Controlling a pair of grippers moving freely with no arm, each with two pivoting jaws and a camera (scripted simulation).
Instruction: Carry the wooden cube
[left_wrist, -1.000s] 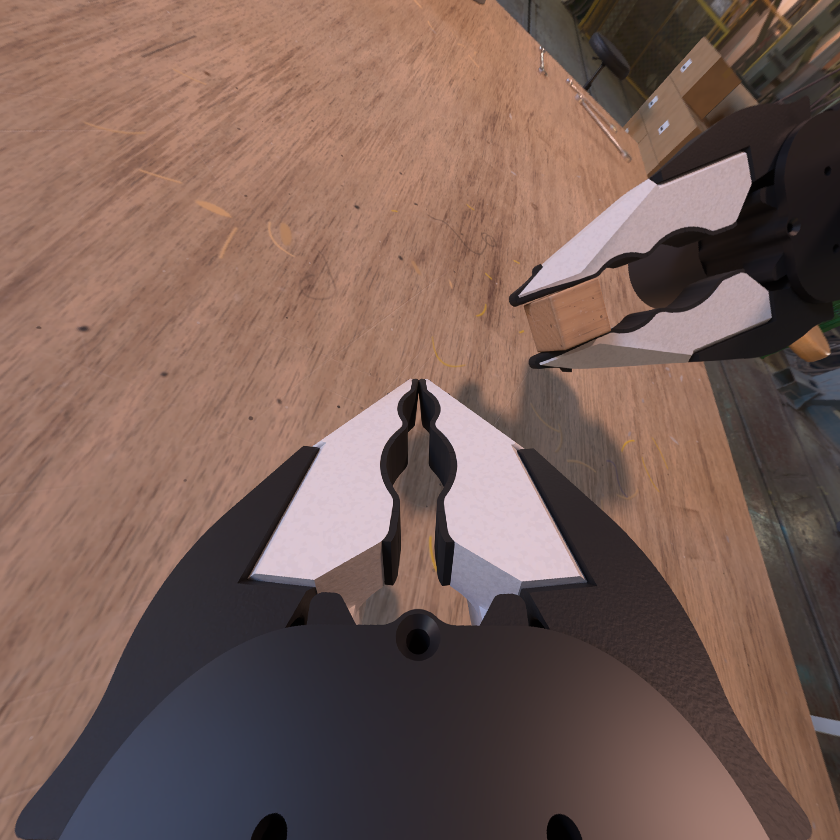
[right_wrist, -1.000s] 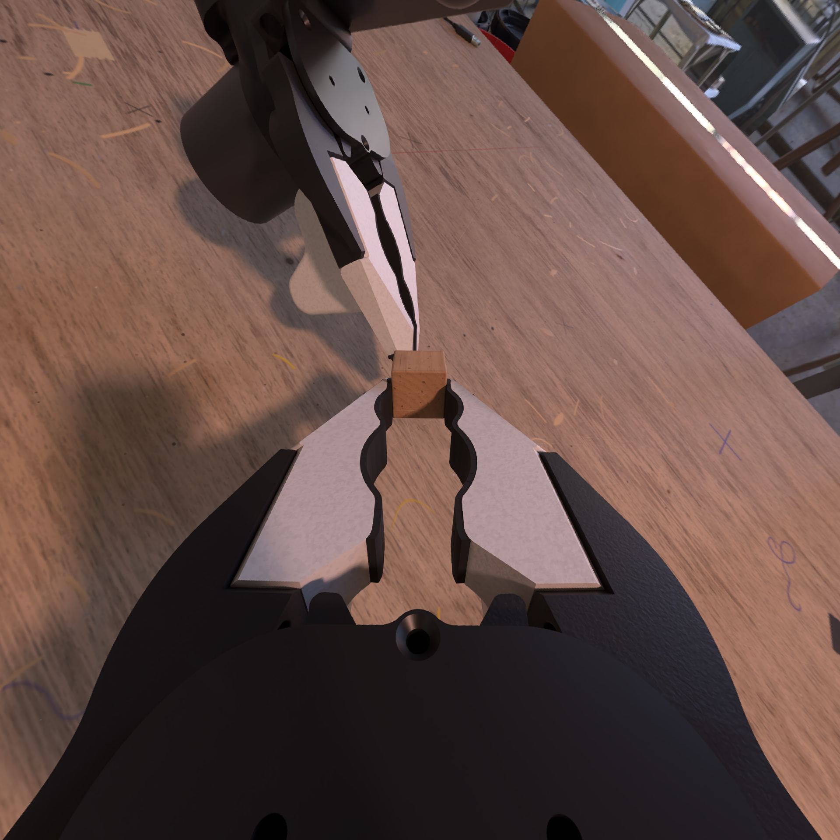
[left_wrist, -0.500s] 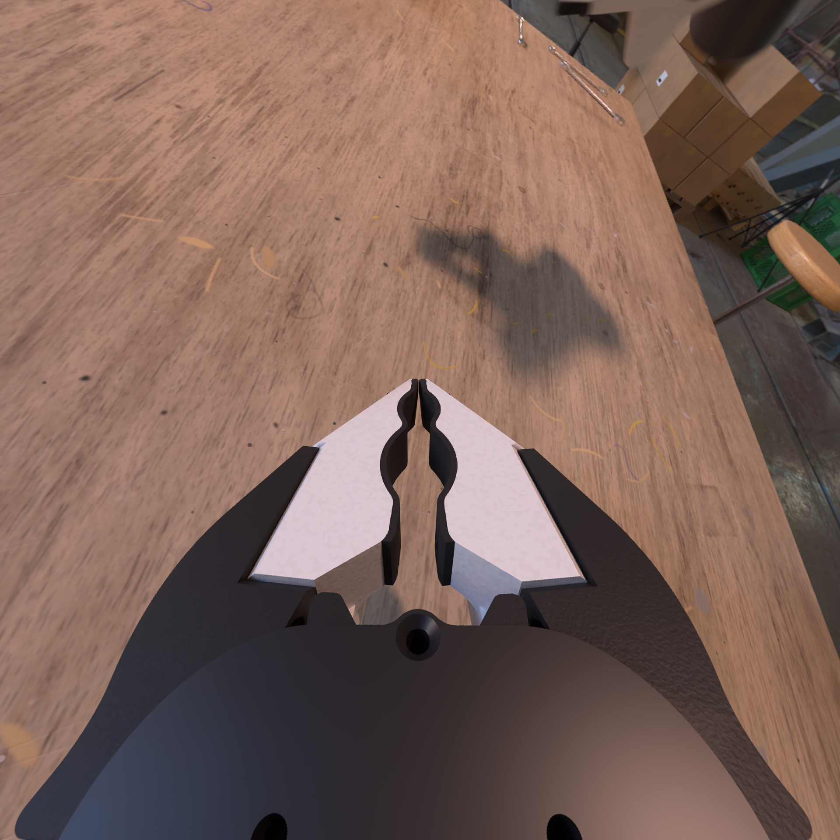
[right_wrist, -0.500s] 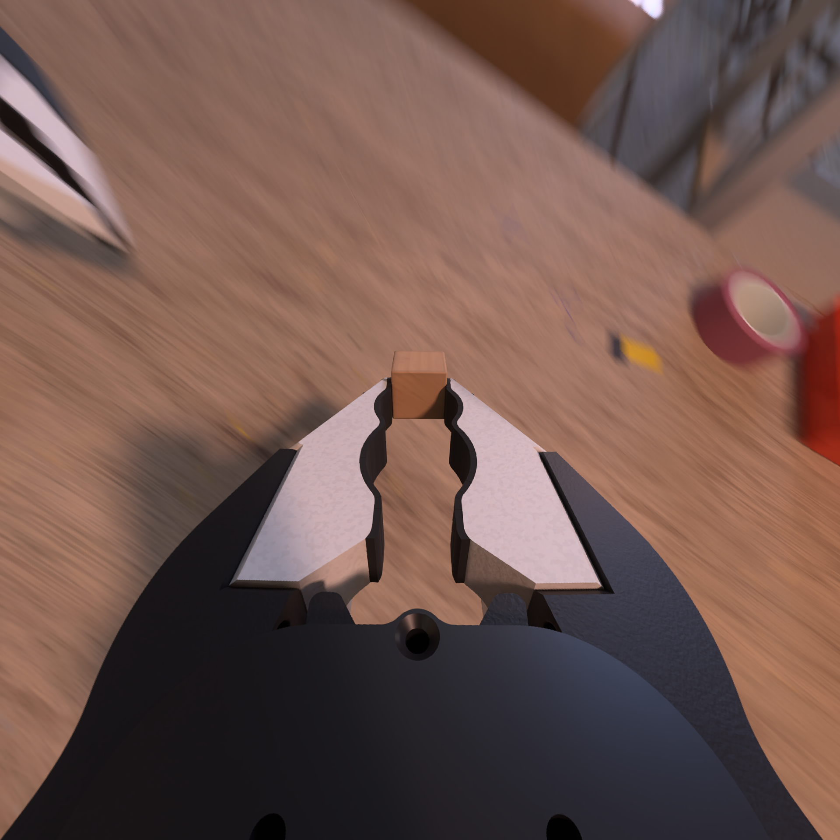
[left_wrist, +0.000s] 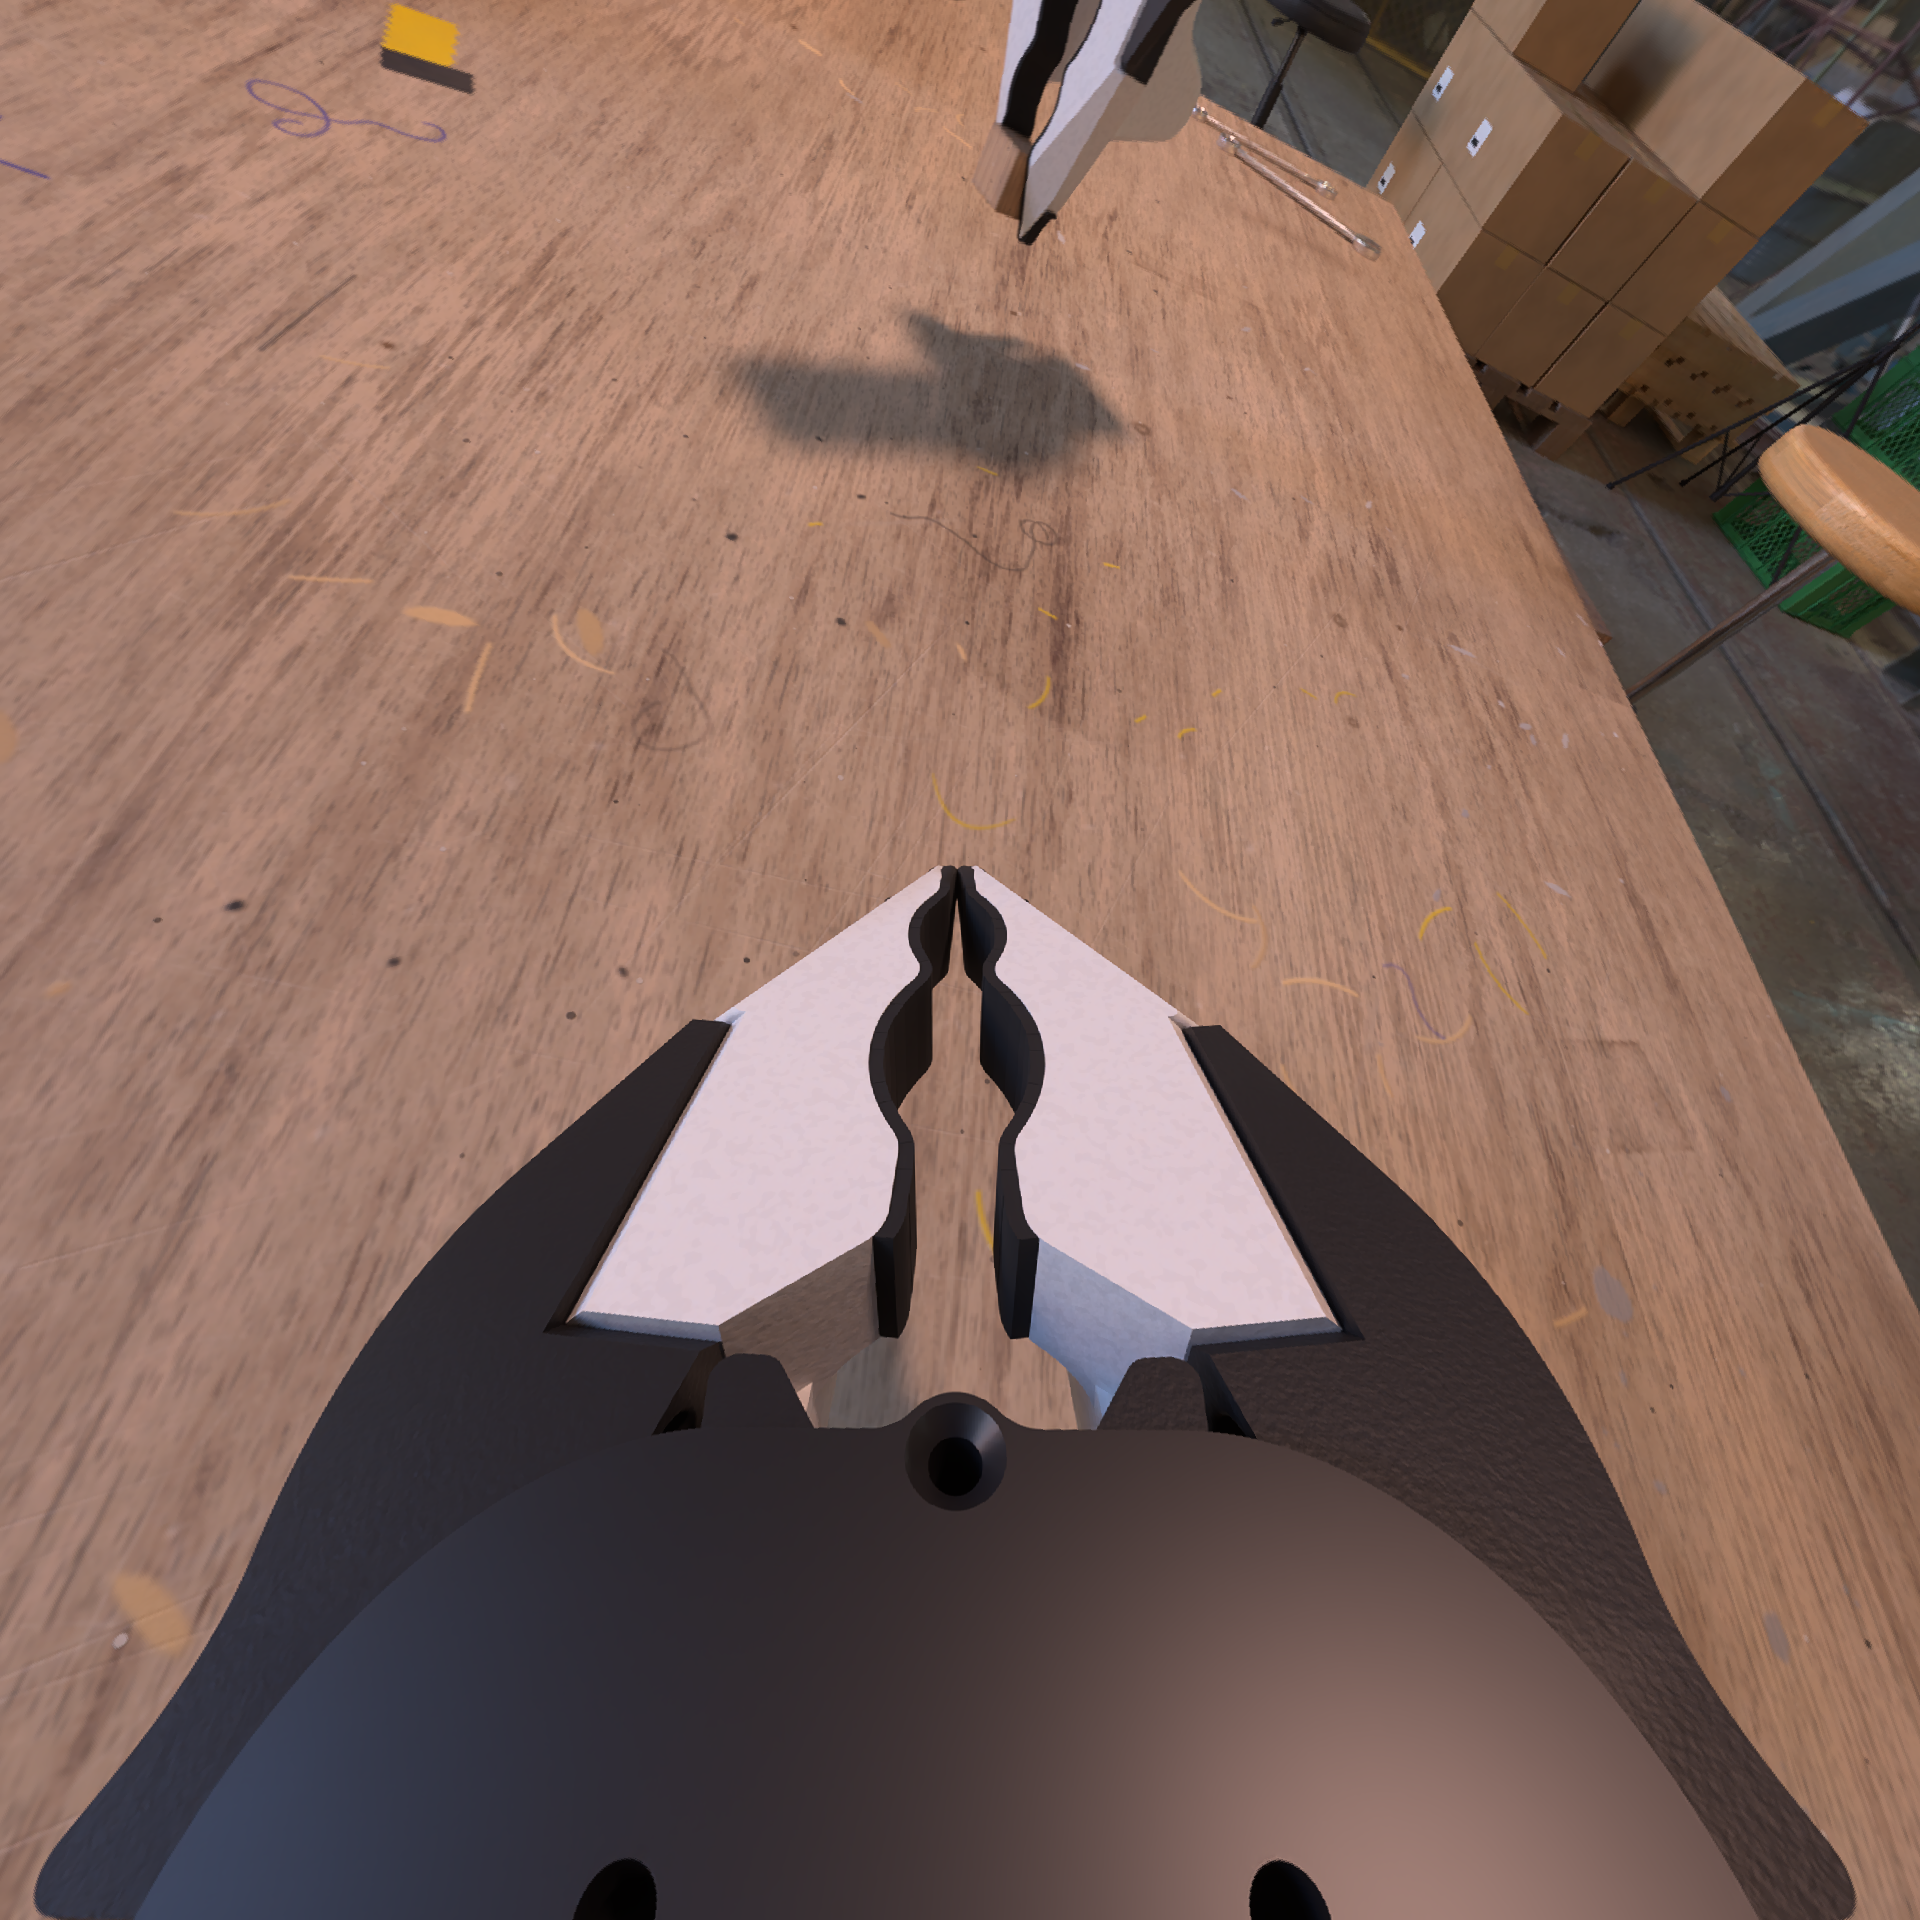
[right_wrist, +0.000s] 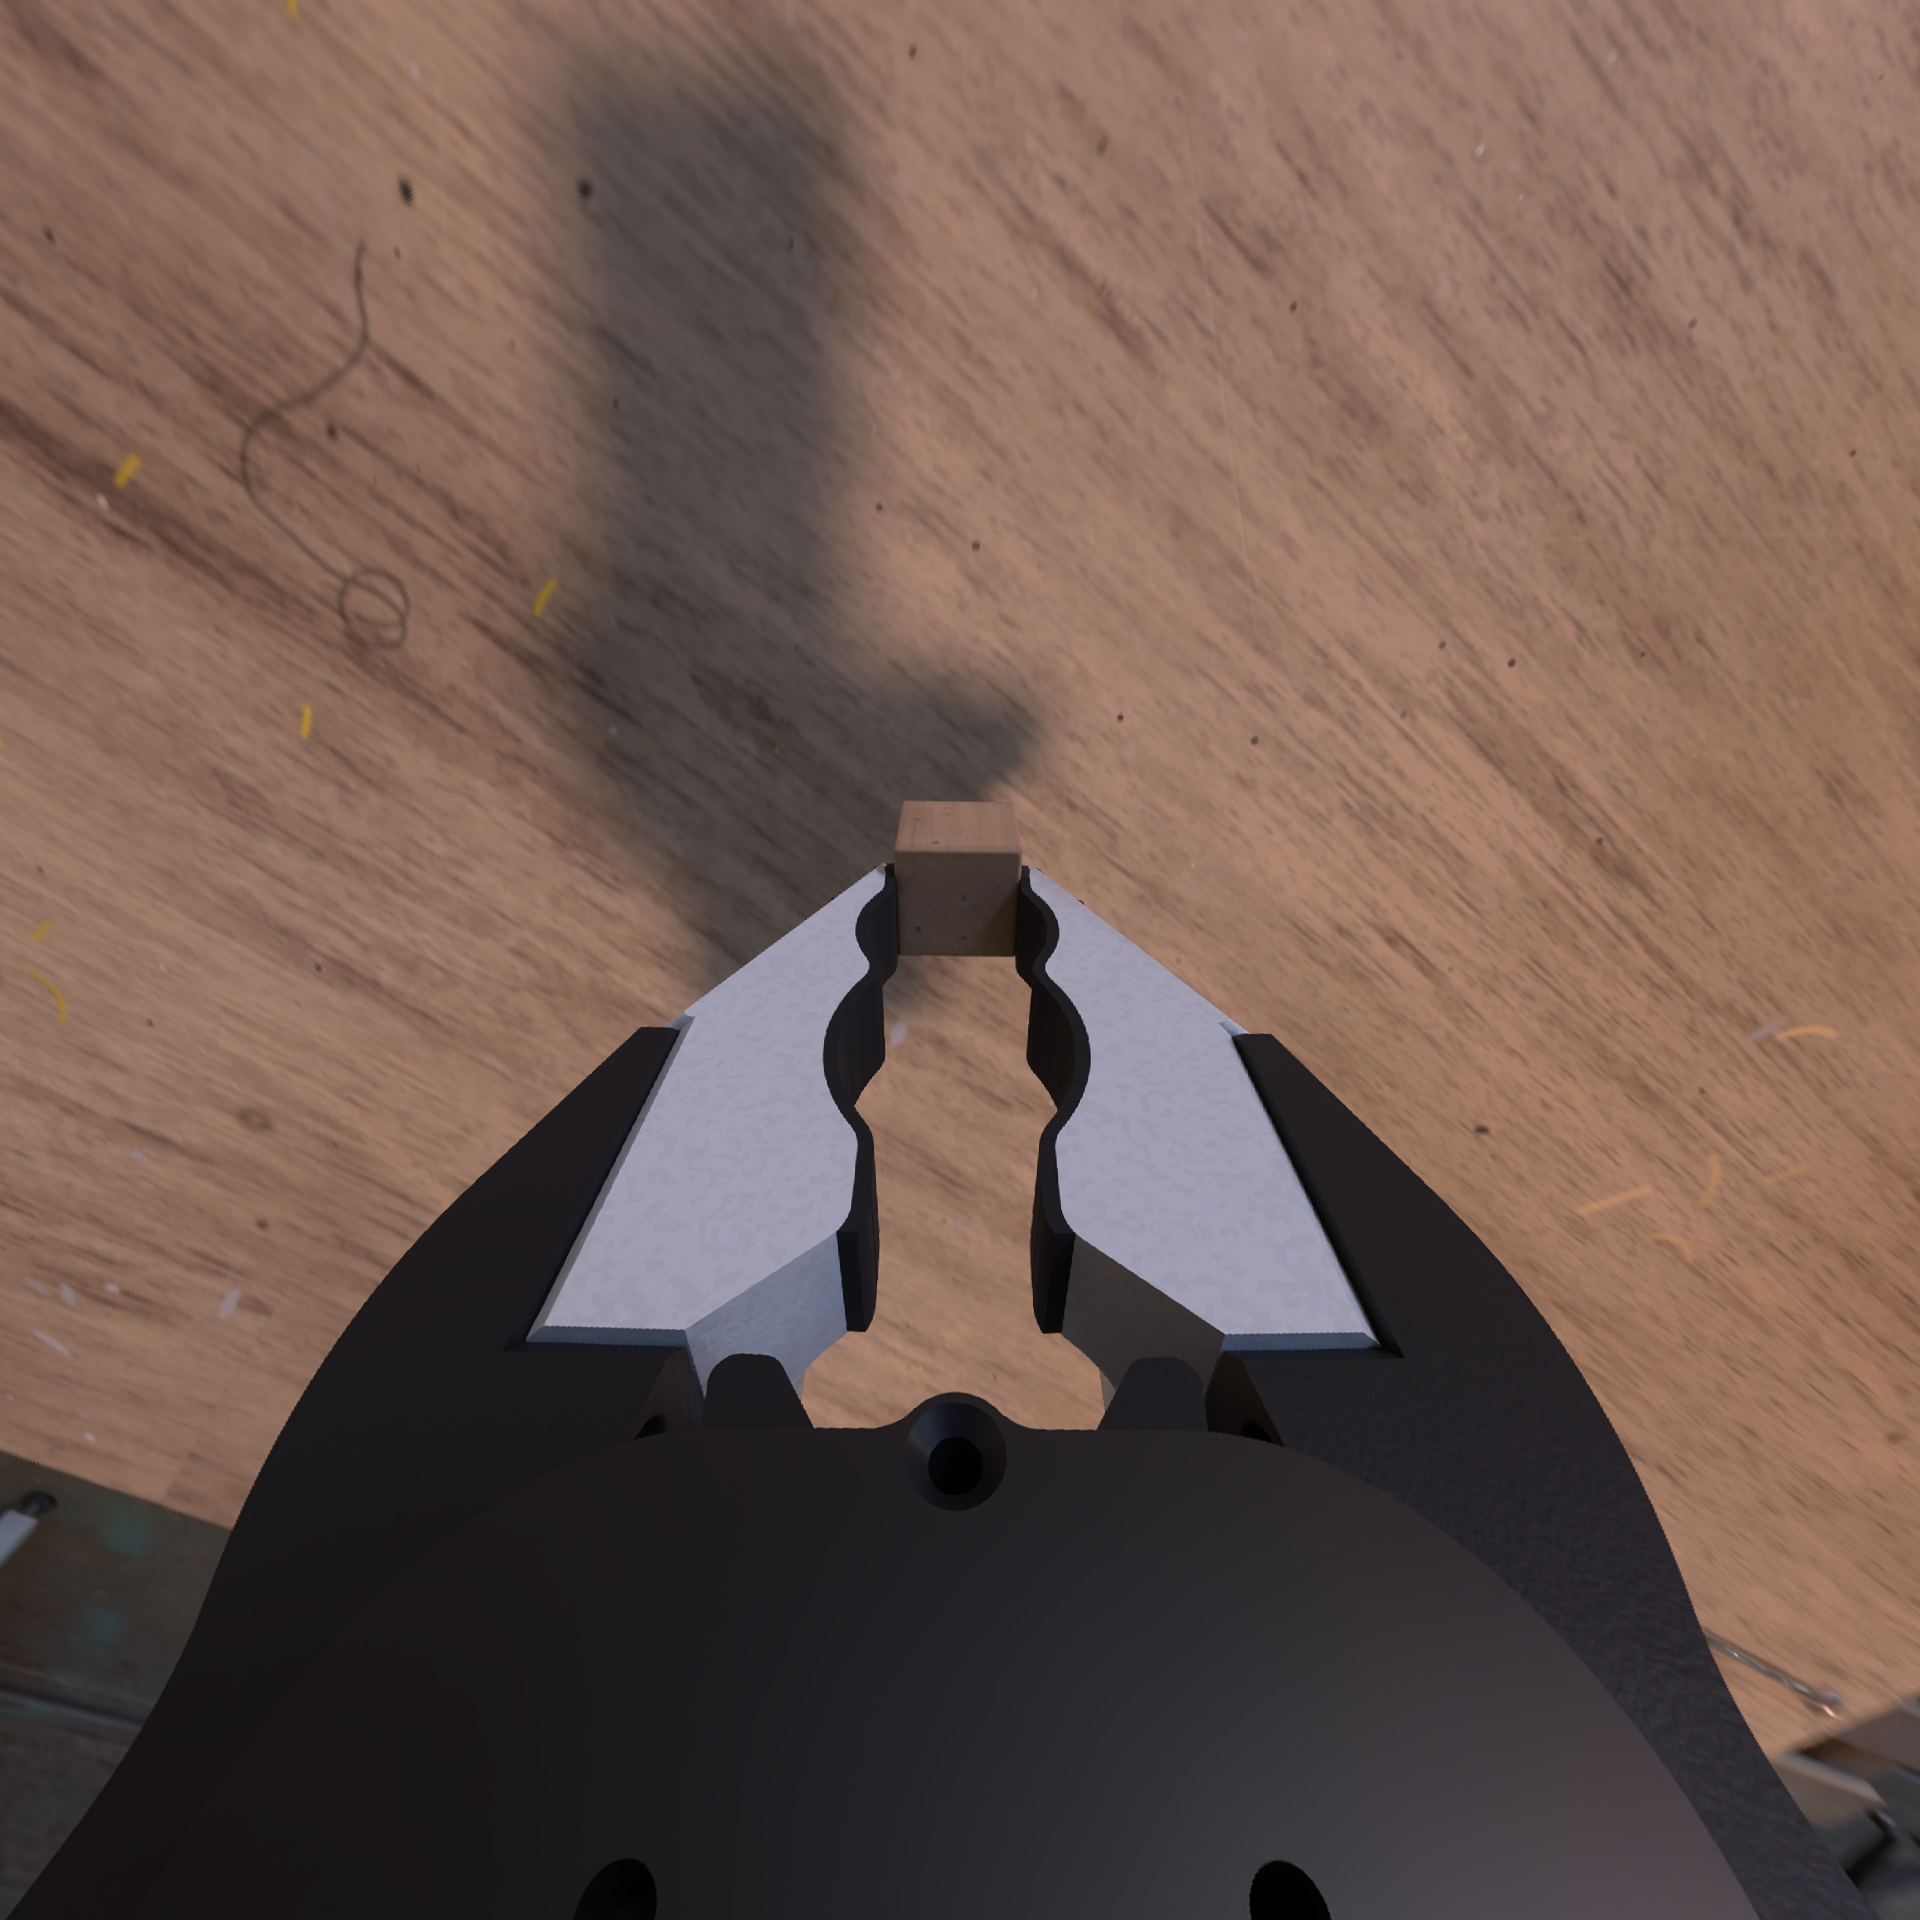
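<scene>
A small wooden cube (right_wrist: 954, 899) sits clamped between the tips of my right gripper (right_wrist: 954, 914), held in the air above the wooden table; its shadow lies on the boards below. In the left wrist view the right gripper (left_wrist: 1023, 177) hangs point-down at the top, with the cube (left_wrist: 1000, 175) showing at its tips. My left gripper (left_wrist: 954, 883) is shut and empty, low over the table (left_wrist: 520, 520), well short of the cube.
A yellow and black block (left_wrist: 421, 47) lies at the table's far left. A metal rod (left_wrist: 1288, 177) lies near the far right edge. Cardboard boxes (left_wrist: 1579, 177) and a round wooden stool (left_wrist: 1849, 509) stand beyond the right edge.
My right gripper has lifted the cube off the table, swung away from the left gripper and turned to point down. The left gripper has pulled back a little and stays shut.
</scene>
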